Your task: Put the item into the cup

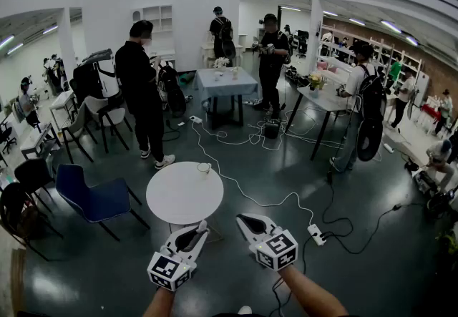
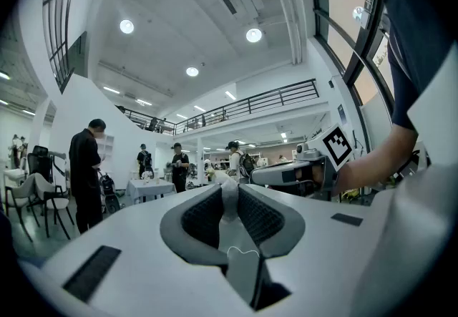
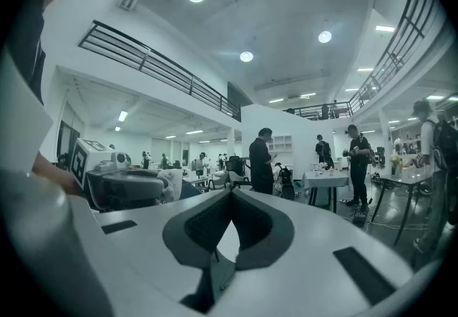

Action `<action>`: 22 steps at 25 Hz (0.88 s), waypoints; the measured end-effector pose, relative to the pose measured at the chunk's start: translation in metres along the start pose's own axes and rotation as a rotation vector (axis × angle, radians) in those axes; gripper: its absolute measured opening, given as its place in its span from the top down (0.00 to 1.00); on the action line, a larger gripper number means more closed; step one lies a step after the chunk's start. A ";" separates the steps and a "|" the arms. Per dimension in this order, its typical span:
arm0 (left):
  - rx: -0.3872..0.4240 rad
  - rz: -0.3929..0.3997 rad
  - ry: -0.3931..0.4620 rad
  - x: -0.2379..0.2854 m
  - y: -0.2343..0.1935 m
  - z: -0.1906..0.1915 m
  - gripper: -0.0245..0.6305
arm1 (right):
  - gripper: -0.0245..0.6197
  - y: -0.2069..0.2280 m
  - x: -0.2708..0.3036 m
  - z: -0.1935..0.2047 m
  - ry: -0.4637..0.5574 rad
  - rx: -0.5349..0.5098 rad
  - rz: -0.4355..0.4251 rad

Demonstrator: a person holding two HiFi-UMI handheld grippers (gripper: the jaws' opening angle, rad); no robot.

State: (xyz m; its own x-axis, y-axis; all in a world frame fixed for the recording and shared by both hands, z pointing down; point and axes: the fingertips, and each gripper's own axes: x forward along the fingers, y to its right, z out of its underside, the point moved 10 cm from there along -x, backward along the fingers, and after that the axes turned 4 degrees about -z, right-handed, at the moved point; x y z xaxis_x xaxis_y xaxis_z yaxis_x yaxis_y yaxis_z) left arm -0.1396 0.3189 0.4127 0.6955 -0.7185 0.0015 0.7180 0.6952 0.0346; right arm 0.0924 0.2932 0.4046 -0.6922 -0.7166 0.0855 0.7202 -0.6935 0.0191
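A small pale cup [image 1: 204, 167] stands at the far edge of a round white table [image 1: 179, 197] just ahead of me. My left gripper [image 1: 202, 227] hovers at the table's near edge, tilted up, shut on a pale grey-white item [image 2: 227, 214] wedged between its dark pads. To its right, my right gripper [image 1: 242, 220] is off the table and level, its tips touching with nothing between them [image 3: 230, 192]. Each gripper shows in the other's view: the right gripper [image 2: 295, 174] and the left gripper [image 3: 122, 185]. The cup is hidden in both gripper views.
A blue chair [image 1: 89, 197] and black chairs [image 1: 32, 174] stand left of the table. Cables [image 1: 250, 197] and a power strip [image 1: 315, 234] lie on the floor to the right. Several people stand around further tables [image 1: 225, 84] behind.
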 end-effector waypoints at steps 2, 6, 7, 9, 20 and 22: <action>-0.003 0.002 -0.002 0.006 0.002 -0.002 0.84 | 0.94 0.007 -0.001 0.001 -0.004 0.016 0.005; -0.004 0.002 -0.007 0.013 0.001 -0.004 0.84 | 0.94 0.018 -0.001 0.002 -0.005 0.040 0.022; -0.005 0.001 -0.007 0.015 0.001 -0.004 0.84 | 0.94 0.020 -0.001 0.003 -0.002 0.046 0.026; -0.008 -0.004 -0.006 0.019 0.003 -0.004 0.84 | 0.94 0.027 -0.003 0.004 0.003 0.055 0.028; -0.018 -0.026 -0.011 0.056 0.013 0.006 0.84 | 0.94 0.064 -0.010 0.014 0.001 0.052 0.004; -0.019 -0.031 -0.014 0.066 0.018 0.010 0.84 | 0.94 0.075 -0.013 0.018 0.002 0.053 0.002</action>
State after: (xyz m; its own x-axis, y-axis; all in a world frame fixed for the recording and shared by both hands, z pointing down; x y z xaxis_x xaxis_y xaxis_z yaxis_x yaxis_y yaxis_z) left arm -0.0811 0.2834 0.4230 0.6727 -0.7398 0.0145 0.7396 0.6728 0.0154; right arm 0.1563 0.2522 0.4223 -0.6908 -0.7182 0.0838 0.7230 -0.6871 0.0717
